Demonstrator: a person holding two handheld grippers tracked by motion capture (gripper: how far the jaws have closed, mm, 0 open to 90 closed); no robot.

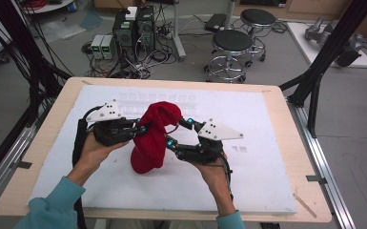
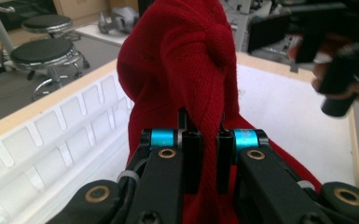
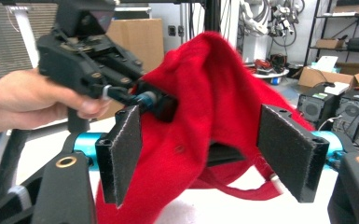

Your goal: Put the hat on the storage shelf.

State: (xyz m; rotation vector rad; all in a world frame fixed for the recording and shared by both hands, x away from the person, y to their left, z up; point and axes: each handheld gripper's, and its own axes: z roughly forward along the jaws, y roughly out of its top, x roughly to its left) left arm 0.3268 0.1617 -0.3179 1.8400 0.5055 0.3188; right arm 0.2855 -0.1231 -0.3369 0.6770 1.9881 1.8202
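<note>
High view: left gripper (image 1: 142, 129) clamps red cloth (image 1: 152, 138); no legible writing.

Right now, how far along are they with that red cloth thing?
Done: the left gripper is clamped on a fold of the red fabric garment, holding it up off the white foam board. In hand: the right gripper stands open around it. Left: closing on it; it remains bunched.

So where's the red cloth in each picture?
High view: red cloth sits mid-table between both grippers.
Left gripper view: centre, pinched in the left gripper.
Right gripper view: centre, between the open right gripper.
Shared landmark: the white table mat.
</note>
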